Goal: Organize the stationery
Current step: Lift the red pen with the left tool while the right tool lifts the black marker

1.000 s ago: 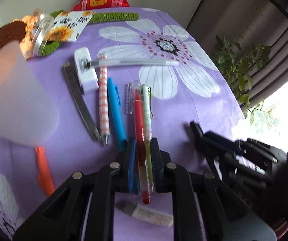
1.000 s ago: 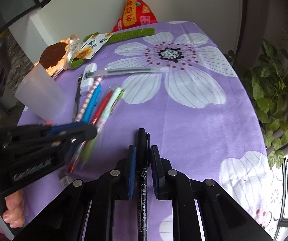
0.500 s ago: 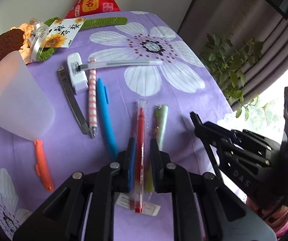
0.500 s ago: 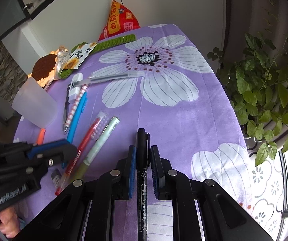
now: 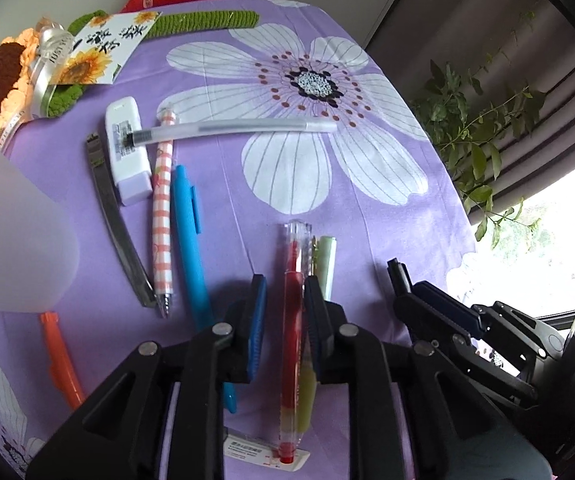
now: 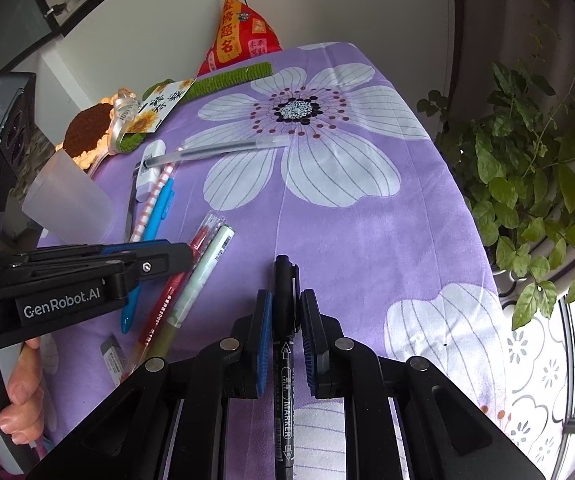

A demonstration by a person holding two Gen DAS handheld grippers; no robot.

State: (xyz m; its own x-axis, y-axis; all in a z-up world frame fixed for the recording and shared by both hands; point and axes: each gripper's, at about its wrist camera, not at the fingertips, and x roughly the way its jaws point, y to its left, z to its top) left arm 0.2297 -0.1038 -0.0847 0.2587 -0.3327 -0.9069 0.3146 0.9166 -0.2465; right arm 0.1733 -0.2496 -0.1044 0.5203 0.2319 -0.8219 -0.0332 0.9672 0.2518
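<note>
Barely begun: nothing seen inside the cup [image 6: 67, 204], most still loose on the worktop [image 5: 227, 208]. Left gripper [image 5: 281, 284] jaws just opened, slack around the red pen [image 5: 293, 320], which lies beside the green pen [image 6: 203, 276]. Right gripper [image 6: 285, 296] clenched on the black marker [image 6: 283, 420].

Counted:
- five pens, adding the blue pen [image 5: 187, 240], checked pen [image 5: 162, 220] and clear pen [image 5: 239, 128]
- one marker
- one orange stick [image 5: 61, 360]
- two erasers [image 5: 127, 156]
- one metal clip [image 5: 117, 228]
- one cup

On my purple cloth: six pens, namely clear [image 5: 239, 127], checked [image 5: 162, 216], blue [image 5: 191, 248], red [image 5: 293, 320], green [image 5: 324, 258], black marker [image 6: 285, 320]; two erasers [image 5: 127, 152] [image 6: 113, 356]; one cup [image 6: 67, 200] at ten o'clock.
</note>
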